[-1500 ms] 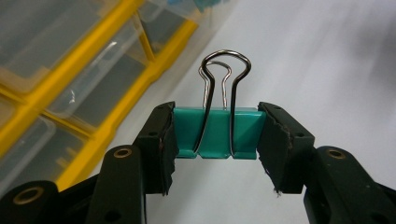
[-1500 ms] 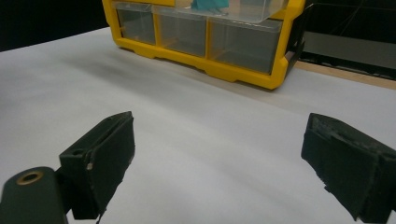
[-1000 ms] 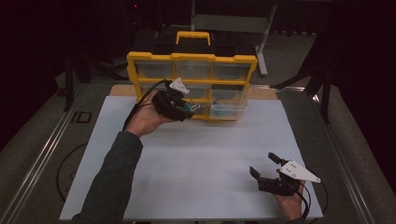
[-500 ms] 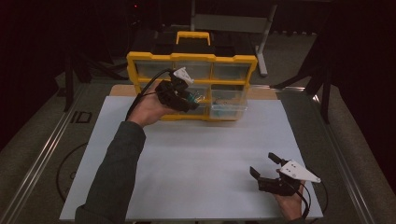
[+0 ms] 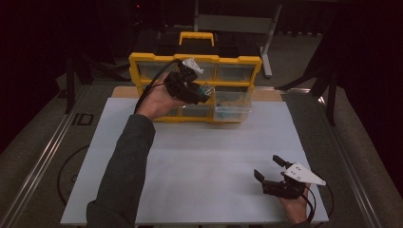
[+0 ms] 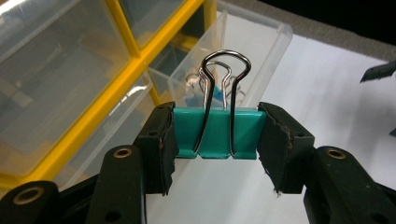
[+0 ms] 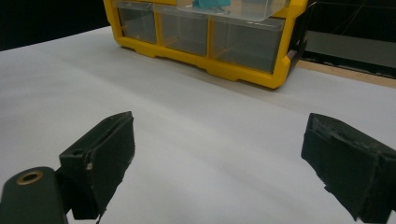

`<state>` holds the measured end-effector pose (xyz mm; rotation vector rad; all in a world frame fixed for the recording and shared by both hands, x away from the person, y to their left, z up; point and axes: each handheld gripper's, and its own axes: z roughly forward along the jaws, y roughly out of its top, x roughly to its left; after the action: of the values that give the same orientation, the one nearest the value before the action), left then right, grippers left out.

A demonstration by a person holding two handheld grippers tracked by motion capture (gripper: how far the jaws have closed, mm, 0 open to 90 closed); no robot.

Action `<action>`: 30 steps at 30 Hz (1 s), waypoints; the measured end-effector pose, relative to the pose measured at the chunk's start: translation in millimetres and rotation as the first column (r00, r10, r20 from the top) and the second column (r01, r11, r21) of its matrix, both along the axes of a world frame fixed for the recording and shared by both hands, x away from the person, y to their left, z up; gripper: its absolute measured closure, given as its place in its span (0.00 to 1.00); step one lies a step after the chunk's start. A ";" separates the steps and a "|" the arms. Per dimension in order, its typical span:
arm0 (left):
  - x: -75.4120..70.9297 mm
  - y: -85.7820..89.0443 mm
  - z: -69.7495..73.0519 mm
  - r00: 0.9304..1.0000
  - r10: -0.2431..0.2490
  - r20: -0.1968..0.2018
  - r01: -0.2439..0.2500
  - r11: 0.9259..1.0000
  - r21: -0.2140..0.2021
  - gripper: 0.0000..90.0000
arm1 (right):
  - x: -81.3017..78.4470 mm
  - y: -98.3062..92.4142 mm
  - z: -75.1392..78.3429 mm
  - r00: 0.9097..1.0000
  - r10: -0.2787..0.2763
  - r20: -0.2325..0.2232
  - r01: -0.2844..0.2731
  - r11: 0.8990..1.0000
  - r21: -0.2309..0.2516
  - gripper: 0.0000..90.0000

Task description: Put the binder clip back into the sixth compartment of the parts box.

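A teal binder clip (image 6: 217, 133) with silver wire handles is clamped by its two ends between the pads (image 6: 163, 140) of my left gripper (image 6: 215, 142). In the high view that left gripper (image 5: 203, 92) hangs in front of the yellow drawer organizer (image 5: 195, 59), just left of a clear drawer (image 5: 233, 107) pulled out of it. More clips lie in that drawer (image 6: 243, 42). My right gripper (image 5: 268, 167) rests near the mat's front right, jaws wide apart with nothing between them (image 7: 215, 154).
The organizer (image 7: 243, 70) stands at the far edge of a white mat (image 5: 190, 161). Behind it sits a black case with a yellow handle (image 5: 196, 37). A metal rail (image 5: 43, 156) runs along the table's left side.
My left hand has risen with the clip and shifted slightly right, up in front of the organizer. The right gripper has stayed where it was.
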<state>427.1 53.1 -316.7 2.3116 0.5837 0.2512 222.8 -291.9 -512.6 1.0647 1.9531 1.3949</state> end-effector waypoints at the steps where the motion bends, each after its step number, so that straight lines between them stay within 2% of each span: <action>1: 0.5 -1.2 1.2 1.000 0.001 0.001 -0.001 1.000 0.006 0.56 | 0.1 -0.1 -0.1 1.000 -0.001 0.001 0.001 1.000 -0.001 0.11; 8: 4.5 -9.3 7.3 1.000 0.014 0.011 -0.014 1.000 0.000 0.56 | -0.3 -0.1 0.1 1.000 0.000 -0.004 0.000 1.000 0.006 0.11; 21: 8.3 -28.2 13.6 1.000 0.002 0.023 -0.002 1.000 0.013 0.56 | -0.7 0.6 0.7 1.000 0.001 -0.003 -0.001 1.000 0.008 0.11; 30: 12.4 -47.8 8.3 1.000 -0.016 0.016 0.016 1.000 0.027 0.56 | -0.8 -0.3 1.0 1.000 -0.001 -0.001 0.001 1.000 0.011 0.11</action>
<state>439.5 5.4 -308.4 2.3368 0.5568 0.2719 222.1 -292.2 -511.6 1.0716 1.9473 1.4060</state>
